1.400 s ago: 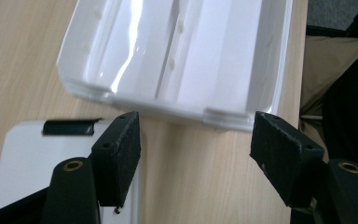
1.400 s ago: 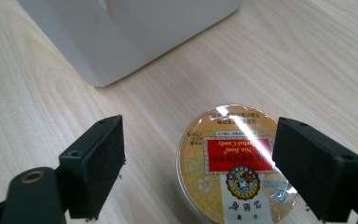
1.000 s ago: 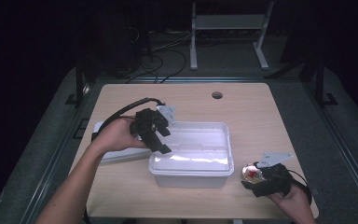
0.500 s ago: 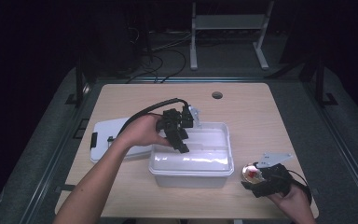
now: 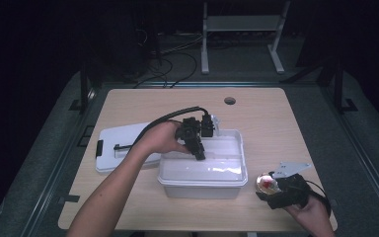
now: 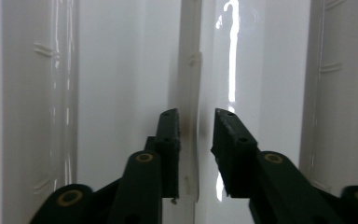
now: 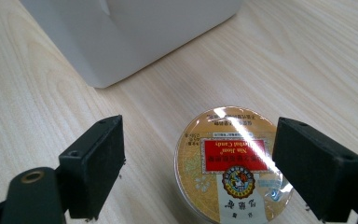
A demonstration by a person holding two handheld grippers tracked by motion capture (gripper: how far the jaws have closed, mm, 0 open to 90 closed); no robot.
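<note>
Over the white bin (image 5: 205, 170) near the middle of the bench (image 5: 266, 123), I am lowering my left gripper (image 5: 197, 148) onto the bin's far-left rim, and its fingers (image 6: 170, 140) are straddling that thin white wall: one finger is standing inside the bin, the other outside, the wall passing up between them. They have just been closing in on it, though a sliver of gap is showing on each side, so I am judging them not yet clamped. I am probably taking the rim to steady or shift the bin. Its lid (image 5: 123, 148) is lying flat just beside it, toward the left edge of the bench, leaving the bin open. By the near-right corner, my right gripper (image 5: 271, 190) is resting low, its fingers (image 7: 95, 163) spread wide to either side of a round gold tin (image 7: 233, 163) with a red label. That tin is sitting on the wood between them, nearer the right finger, with bare wood showing beside the left one, so nothing is being squeezed. It is waiting just beside the bin's near-right corner, likely to go inside.
</note>
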